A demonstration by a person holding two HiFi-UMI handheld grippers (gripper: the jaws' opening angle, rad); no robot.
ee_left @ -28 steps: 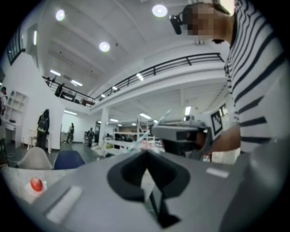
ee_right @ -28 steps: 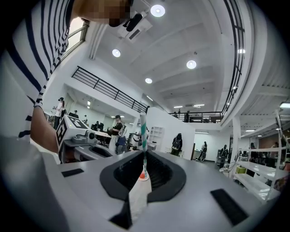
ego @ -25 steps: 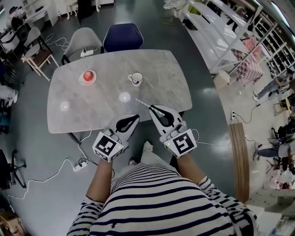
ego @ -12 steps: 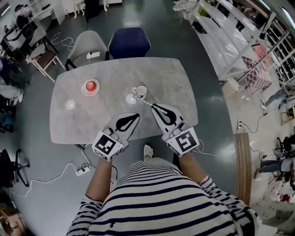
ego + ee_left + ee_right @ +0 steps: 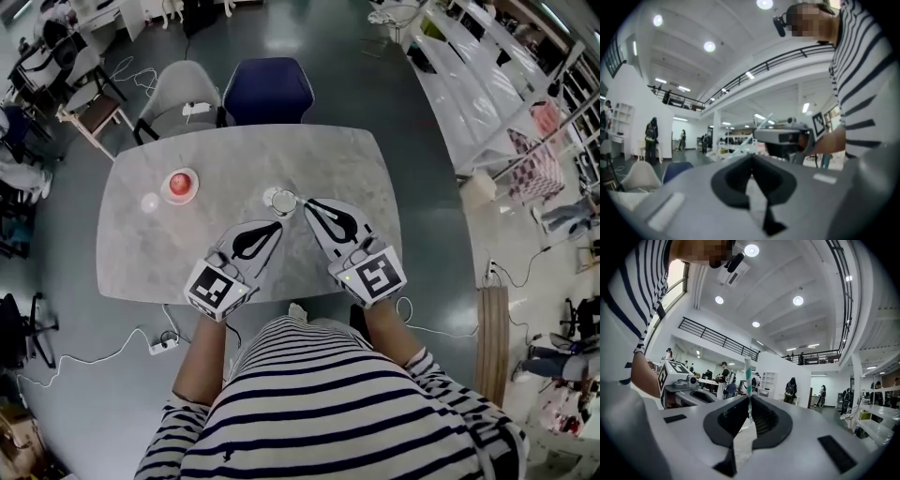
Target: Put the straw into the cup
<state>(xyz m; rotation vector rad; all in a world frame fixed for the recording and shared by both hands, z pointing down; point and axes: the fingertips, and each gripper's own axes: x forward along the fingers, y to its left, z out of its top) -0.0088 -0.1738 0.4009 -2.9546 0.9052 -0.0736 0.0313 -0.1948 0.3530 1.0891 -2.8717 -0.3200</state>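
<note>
Two grippers hang over the near half of the marble bench, both pointing toward the cup. The right gripper has its jaws closed on the straw, a white one with teal stripes that stands up out of the jaw tips. In the right gripper view the jaws pinch its lower end, with only the straw's thickness between them. Those jaw tips lie just to the right of the cup, almost at its rim; the head view does not show whether the straw touches the cup. The left gripper sits on the near side of the cup, close to it but apart, its jaws pressed together with nothing between them. Left of the cup, well apart, a red object rests on a small plate. Beyond the cup, past the bench's far edge, stand a grey chair and a blue chair.
</note>
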